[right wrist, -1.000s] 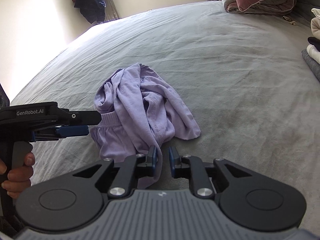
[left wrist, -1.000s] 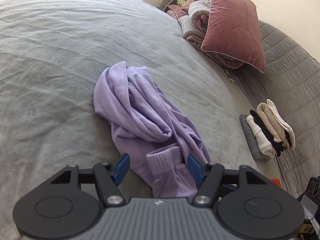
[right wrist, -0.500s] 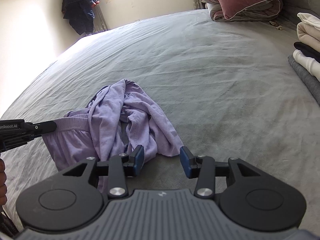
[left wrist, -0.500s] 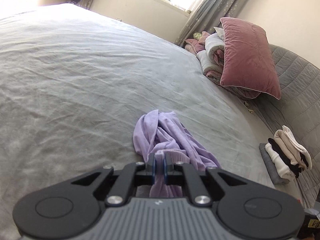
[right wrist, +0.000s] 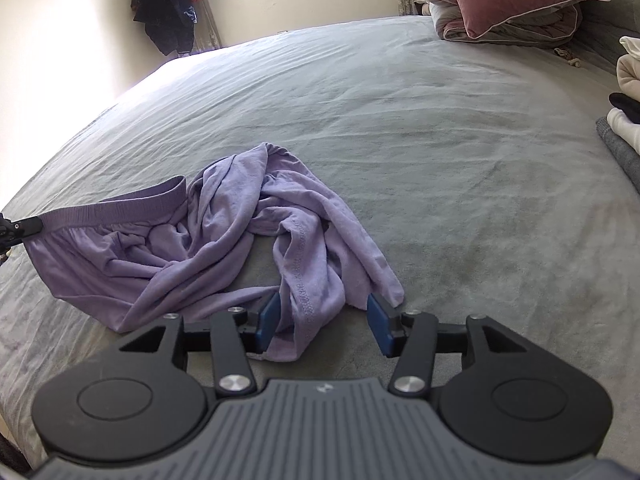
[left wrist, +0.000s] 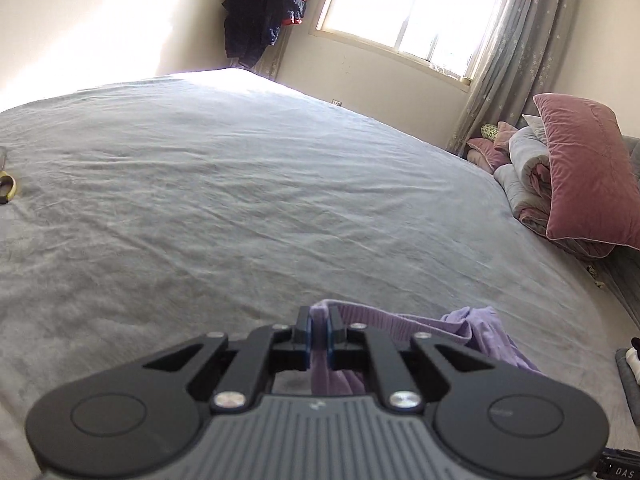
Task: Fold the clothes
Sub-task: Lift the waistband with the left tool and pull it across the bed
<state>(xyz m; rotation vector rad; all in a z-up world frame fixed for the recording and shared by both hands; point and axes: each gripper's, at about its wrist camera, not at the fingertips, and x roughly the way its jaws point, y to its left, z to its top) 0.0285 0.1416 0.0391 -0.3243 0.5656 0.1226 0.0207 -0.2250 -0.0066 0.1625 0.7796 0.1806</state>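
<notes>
left gripper (right wrist: 16,229): mostly cut off left | folded stack (right wrist: 624,120): cut by right edge

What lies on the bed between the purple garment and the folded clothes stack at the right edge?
Nothing: in the right wrist view, only bare grey bedsheet separates the purple garment from the folded clothes stack.

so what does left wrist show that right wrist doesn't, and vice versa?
Left wrist only: the left claw shut on the waistband of the lilac garment, the whole window with its curtain, and a small round object at the bed's left edge.

Right wrist only: the garment spread in a crumpled heap, and the right claw, its jaws just opening, wide apart over a hem without pinching it.

Both: the grey bed, pink pillow, dark hanging clothes and the folded stack.
</notes>
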